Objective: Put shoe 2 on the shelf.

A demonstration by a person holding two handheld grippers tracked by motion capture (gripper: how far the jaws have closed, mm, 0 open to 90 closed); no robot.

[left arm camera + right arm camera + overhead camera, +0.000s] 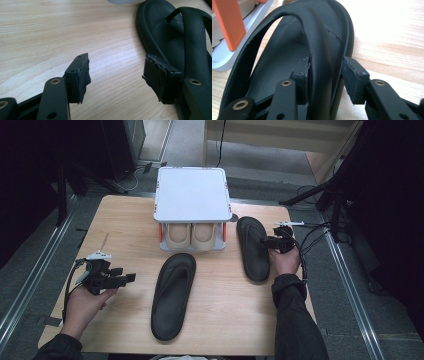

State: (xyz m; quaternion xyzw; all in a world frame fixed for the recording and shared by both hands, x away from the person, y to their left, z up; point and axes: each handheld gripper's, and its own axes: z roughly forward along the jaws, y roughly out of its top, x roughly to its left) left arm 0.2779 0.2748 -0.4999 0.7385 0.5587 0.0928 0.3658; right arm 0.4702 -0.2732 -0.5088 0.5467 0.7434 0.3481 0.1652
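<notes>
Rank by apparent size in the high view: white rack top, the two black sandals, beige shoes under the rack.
1. white rack top
2. left black sandal; it lies nearer the camera
3. right black sandal
4. beige shoes, partly hidden under the rack

Open wood runs across the worktop [125, 225] from nine o'clock round to its eleven o'clock corner, giving the left hand-held gripper [122, 279] clear passage there. At twelve o'clock a white-topped shoe rack [192, 195] with beige shoes [192, 236] tucked beneath blocks the far middle. A black sandal [173, 295] lies lengthwise at six o'clock, splitting the near side into two lanes. A second black sandal [251, 251] at three o'clock crowds the right edge, a narrow strip of bare wood left between it and the rack; the right hand-held gripper [271, 241] straddles its strap.
</notes>
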